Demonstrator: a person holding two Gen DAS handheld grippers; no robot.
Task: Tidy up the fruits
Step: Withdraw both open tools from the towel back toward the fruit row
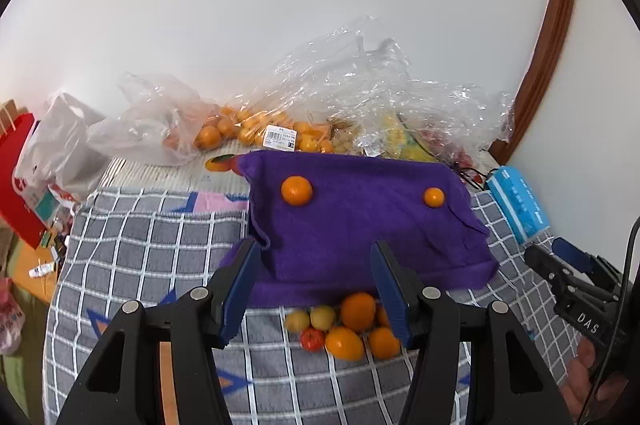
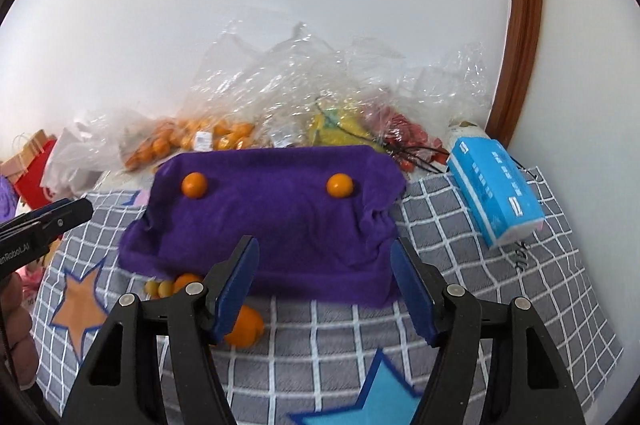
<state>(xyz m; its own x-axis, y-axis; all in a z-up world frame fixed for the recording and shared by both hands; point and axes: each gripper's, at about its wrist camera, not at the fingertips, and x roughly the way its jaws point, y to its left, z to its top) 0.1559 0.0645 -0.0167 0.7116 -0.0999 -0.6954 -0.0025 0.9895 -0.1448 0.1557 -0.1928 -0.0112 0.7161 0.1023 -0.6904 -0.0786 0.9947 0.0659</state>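
A purple cloth (image 1: 360,221) (image 2: 276,217) drapes over a raised, box-like shape on the checked grey mat. Two oranges rest on top of it: a larger one (image 1: 296,190) (image 2: 195,185) at the left and a smaller one (image 1: 434,197) (image 2: 340,185) at the right. A heap of small fruits (image 1: 348,327), orange, yellow and one red, lies on the mat at the cloth's near edge; in the right wrist view only part of the heap (image 2: 244,327) shows. My left gripper (image 1: 316,289) stands open above the heap, nothing between its fingers. My right gripper (image 2: 326,285) is also open and empty before the cloth.
Crumpled clear plastic bags (image 1: 360,97) (image 2: 304,81) of oranges and other fruit lie along the wall behind the cloth. A blue tissue pack (image 1: 518,201) (image 2: 496,189) lies at the right. A red paper bag (image 1: 20,177) and white bags stand at the left. A brown door frame (image 2: 520,25) rises at the right.
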